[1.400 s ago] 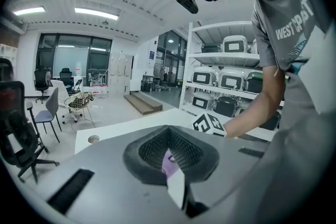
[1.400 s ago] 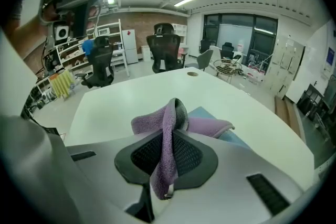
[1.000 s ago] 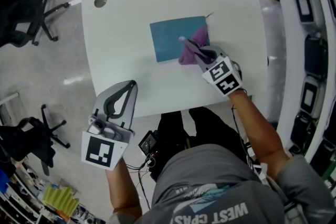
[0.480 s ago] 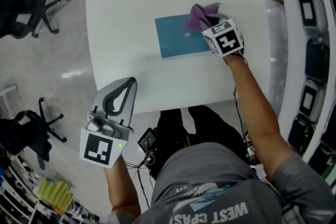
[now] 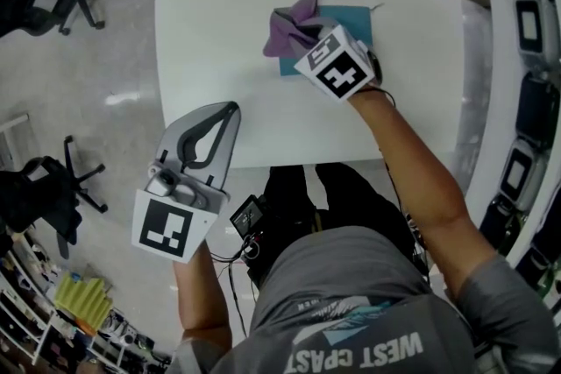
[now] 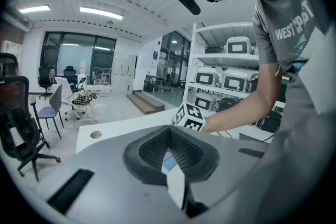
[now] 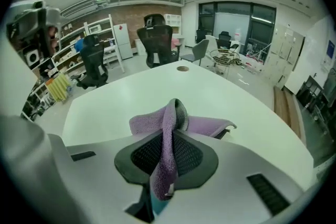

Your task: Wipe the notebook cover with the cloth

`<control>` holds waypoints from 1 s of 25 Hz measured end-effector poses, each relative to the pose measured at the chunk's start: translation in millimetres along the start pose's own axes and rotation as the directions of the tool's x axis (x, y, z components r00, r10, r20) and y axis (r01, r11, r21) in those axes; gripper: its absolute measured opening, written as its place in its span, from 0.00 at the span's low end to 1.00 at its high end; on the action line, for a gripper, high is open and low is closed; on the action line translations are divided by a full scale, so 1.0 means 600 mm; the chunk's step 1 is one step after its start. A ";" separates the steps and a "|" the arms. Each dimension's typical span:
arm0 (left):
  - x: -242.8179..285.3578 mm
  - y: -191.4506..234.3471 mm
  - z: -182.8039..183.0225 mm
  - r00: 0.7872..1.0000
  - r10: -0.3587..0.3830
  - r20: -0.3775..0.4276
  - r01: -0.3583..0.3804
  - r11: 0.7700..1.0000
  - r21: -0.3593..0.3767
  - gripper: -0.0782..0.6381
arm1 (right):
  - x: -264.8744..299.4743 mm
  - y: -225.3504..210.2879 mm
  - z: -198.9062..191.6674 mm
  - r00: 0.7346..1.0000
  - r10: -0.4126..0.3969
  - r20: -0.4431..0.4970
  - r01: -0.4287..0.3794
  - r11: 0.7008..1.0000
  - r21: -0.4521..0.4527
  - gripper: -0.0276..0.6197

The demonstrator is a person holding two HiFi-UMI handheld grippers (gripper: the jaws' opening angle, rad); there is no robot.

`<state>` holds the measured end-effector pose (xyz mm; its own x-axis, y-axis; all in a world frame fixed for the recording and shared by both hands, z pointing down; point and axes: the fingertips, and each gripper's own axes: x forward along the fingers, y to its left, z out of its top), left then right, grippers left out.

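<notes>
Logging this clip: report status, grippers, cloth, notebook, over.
Right gripper shut on purple terry cloth, at teal notebook left edge. Left gripper shut, empty, off white table near edge. Nothing in the way.

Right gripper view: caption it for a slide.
Right tongs pinch a purple cloth over the white table.

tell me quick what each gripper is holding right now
Left gripper: jaws closed, holding nothing.
Right gripper: jaws closed on the purple cloth, at the teal notebook.
</notes>
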<state>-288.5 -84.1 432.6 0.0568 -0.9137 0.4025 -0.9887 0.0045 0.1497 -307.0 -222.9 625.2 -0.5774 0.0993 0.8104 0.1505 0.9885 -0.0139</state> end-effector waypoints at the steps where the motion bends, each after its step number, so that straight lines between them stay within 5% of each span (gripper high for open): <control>1: 0.000 0.000 0.001 1.000 -0.001 0.000 0.001 1.000 0.001 0.11 | -0.005 0.020 -0.009 1.000 0.020 -0.001 -0.021 1.000 -0.011 0.14; 6: 0.007 -0.006 0.009 1.000 -0.008 0.003 0.008 1.000 0.009 0.11 | -0.059 0.055 -0.088 0.999 0.047 -0.025 -0.047 0.999 0.020 0.14; 14: 0.021 -0.016 0.020 1.000 -0.009 0.012 0.009 1.000 0.009 0.11 | -0.142 -0.077 -0.208 0.990 -0.111 -0.084 0.125 0.974 0.188 0.14; 19: 0.022 -0.015 0.019 1.000 -0.011 0.012 0.011 1.000 0.004 0.11 | -0.137 -0.172 -0.199 0.972 -0.205 -0.115 0.228 0.941 0.249 0.14; 25: 0.013 -0.006 0.013 1.000 -0.009 0.006 0.009 1.000 0.000 0.11 | -0.081 -0.189 -0.113 0.972 -0.211 -0.106 0.227 0.957 0.178 0.14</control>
<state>-285.9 -94.5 428.2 0.0647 -0.9159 0.3961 -0.9882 -0.0036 0.1530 -241.5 -347.4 626.9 -0.5079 -0.1238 0.8525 -0.1302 0.9893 0.0662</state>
